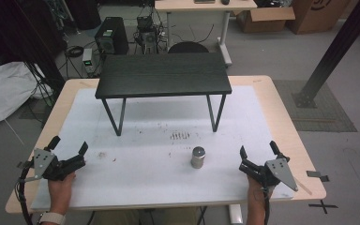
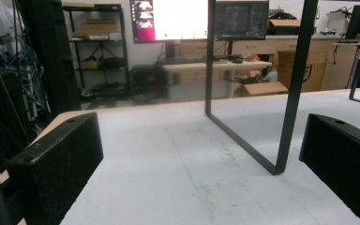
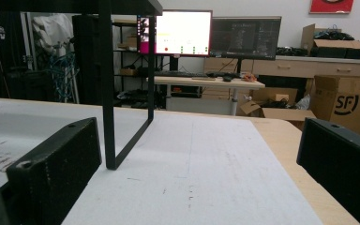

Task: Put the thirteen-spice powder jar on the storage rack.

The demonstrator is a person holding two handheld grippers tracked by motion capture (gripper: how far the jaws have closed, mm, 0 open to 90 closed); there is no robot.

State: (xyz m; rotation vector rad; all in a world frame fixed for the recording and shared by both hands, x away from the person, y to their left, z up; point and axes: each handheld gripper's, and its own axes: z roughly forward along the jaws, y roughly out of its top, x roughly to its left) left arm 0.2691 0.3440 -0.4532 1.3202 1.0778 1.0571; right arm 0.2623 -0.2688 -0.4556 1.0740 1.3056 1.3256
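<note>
Both jaws wide and empty, can [image 1: 198, 157] standing free.

The can stood in front of the stand [image 1: 163, 75], nearer my right gripper [image 1: 258, 153] than my left gripper [image 1: 68, 151]. A fast sideways reach could have tipped it, I judged. Open surface [image 1: 140, 183] lay around it; the stand's legs hemmed the far side.

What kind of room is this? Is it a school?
More likely a lab or workshop. Monitors glow on a desk, a computer tower with tangled cables sits on the floor, and cardboard boxes are stacked around. A person holds two open grippers at the table.
</note>
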